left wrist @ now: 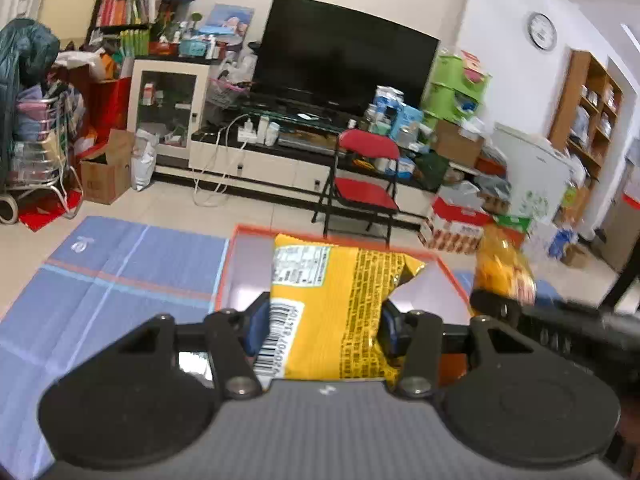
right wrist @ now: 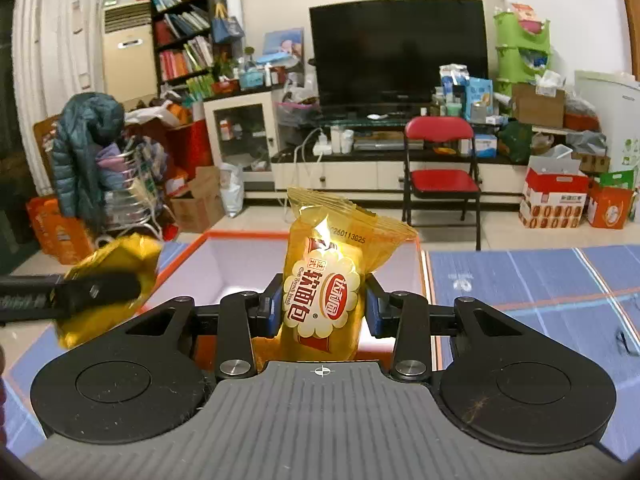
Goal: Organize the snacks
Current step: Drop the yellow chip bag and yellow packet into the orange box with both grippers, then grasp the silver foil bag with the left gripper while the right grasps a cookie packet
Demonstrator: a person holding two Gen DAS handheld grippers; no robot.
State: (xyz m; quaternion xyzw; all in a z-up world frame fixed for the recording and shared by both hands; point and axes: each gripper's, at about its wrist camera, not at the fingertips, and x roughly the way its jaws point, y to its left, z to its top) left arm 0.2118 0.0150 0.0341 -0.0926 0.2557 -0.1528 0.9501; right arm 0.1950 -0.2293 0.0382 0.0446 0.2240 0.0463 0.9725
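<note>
— Blue cloth [left wrist: 120, 280] covers the table, with an orange-rimmed box [left wrist: 448, 268] on it. Where are the snacks?

— One yellow packet [left wrist: 332, 312] sits pinched in the left gripper [left wrist: 320, 324], held above the box. The bread pack [right wrist: 324, 280] is pinched upright in the right gripper [right wrist: 320, 308], also over the box.

— How near are the two?

— Side by side, apart; each shows blurred at the edge of the other's view.

— Behind?

— A red chair [right wrist: 440, 160], then a dark TV [right wrist: 400, 48].
</note>
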